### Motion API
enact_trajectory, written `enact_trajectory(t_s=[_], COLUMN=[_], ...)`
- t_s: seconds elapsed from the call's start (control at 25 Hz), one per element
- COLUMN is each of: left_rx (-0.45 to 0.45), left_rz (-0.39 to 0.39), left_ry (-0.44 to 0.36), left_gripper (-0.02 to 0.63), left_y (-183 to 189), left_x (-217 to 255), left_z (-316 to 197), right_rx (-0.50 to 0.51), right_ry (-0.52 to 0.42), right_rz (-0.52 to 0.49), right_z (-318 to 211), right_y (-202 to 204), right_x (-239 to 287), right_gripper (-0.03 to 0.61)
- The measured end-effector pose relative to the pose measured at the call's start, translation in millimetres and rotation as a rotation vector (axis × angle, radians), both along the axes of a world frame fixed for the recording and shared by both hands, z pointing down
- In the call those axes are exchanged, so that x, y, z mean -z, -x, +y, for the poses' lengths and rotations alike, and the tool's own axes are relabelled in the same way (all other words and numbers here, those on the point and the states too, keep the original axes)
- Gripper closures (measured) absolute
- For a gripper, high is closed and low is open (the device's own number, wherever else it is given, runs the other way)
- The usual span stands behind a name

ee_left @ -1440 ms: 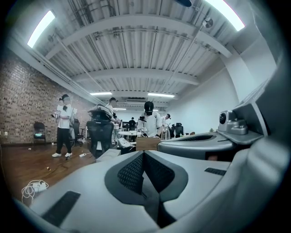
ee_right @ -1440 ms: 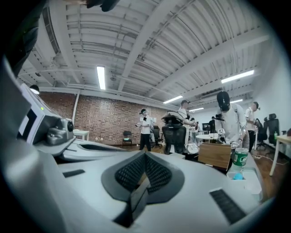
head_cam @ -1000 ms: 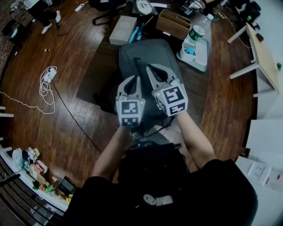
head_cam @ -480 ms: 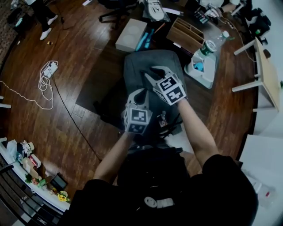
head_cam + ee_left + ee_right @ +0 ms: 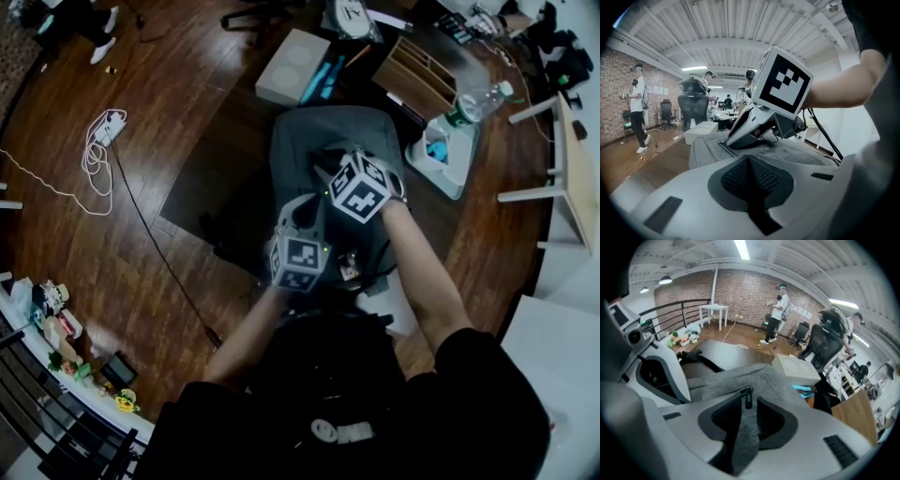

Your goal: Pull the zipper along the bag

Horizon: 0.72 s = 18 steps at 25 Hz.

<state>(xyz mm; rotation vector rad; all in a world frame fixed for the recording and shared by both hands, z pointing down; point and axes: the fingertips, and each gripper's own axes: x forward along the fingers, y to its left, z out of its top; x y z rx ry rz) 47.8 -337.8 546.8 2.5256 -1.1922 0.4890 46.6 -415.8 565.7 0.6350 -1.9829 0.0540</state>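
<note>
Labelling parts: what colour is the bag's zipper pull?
Black zipper pull on grey fabric bag; right gripper view shows it best.

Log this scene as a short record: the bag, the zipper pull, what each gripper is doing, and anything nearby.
bag: grey bag, below both grippers
floor: wooden floor around it
pull: dark zipper pull lies on the bag's fabric, in the gap between the right jaws
right: right gripper has its jaws apart, not pressing the pull; they have just opened, then narrowed a little
left: left gripper has its jaws together with nothing between them
nearby: white box; water bottle
</note>
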Motion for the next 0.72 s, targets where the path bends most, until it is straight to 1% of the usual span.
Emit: enact_trajectory(t_s=[0.12,0.16,0.2,0.24,0.32,0.44,0.52,0.64,0.72], left_rx=[0.000,0.001,0.001,0.001,0.001,0.002,0.004,0.006,0.007], left_rz=[0.011,0.016,0.020,0.024,0.029,0.031,0.029,0.032,0.034], left_ry=[0.001,0.005,0.010,0.014,0.020,0.020,0.017,0.013,0.017], left_gripper=[0.615,0.615,0.615,0.615,0.615,0.615,0.615,0.615,0.615], left_y=[0,0,0,0,0,1,1,0,0], left_x=[1,1,1,1,0,0,0,1,1], left_z=[0,0,0,0,-1,0,-1,-1,-1], right_rx=[0.072,0.078,0.077,0.074,0.074,0.060,0.060,0.088,0.104], right_ry=[-0.025,-0.038,-0.054,-0.067,-0.075,-0.082,-0.108,-0.123,-0.130], right_rz=[0.064,0.071,0.076,0.078,0.075,0.033,0.016,0.015,0.040], right_z=[3,2,0,-2,-4,-4,-6,-6,-6], right_y=[3,4,5,5,5,7,9,13,14], right_x=[1,3,4,4,5,10,16,16,11], right_gripper=[0.474,0.488,0.524,0.531,0.531,0.532,0.549,0.551,0.549])
